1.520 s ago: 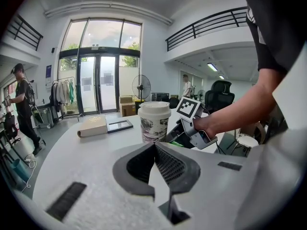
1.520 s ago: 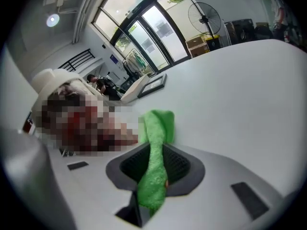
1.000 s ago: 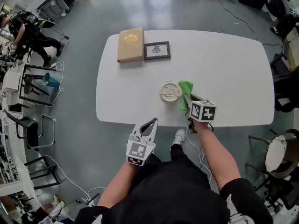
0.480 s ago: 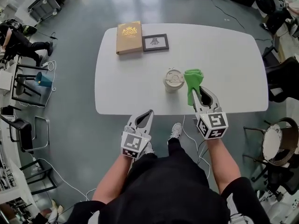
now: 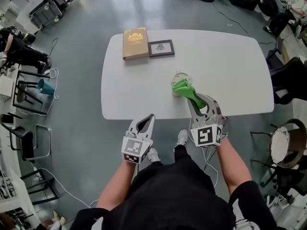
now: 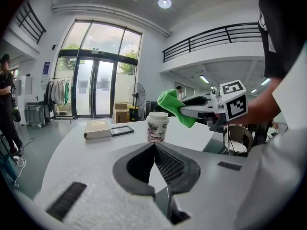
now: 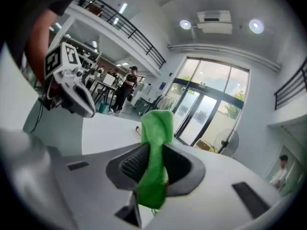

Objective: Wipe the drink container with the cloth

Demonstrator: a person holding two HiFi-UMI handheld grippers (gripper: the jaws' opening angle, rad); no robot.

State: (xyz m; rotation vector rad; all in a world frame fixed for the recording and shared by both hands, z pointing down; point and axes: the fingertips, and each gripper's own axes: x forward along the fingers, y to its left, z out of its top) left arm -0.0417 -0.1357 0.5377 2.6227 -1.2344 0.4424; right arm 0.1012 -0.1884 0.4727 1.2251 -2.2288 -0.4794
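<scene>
the right gripper [image 5: 191, 99] has its fingers clamped on the green cloth [image 5: 183, 88], whose bunched end sits at the lid of the drink container [image 6: 157, 126], upright near the front of the white worktop [image 5: 225, 71]. the left gripper [image 5: 150, 119] hangs short of the worktop's edge, fingers closed together, empty.

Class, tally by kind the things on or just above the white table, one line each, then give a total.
Book: 1
Picture frame: 1
Drink cup: 1
Green cloth: 1
Total: 4
</scene>
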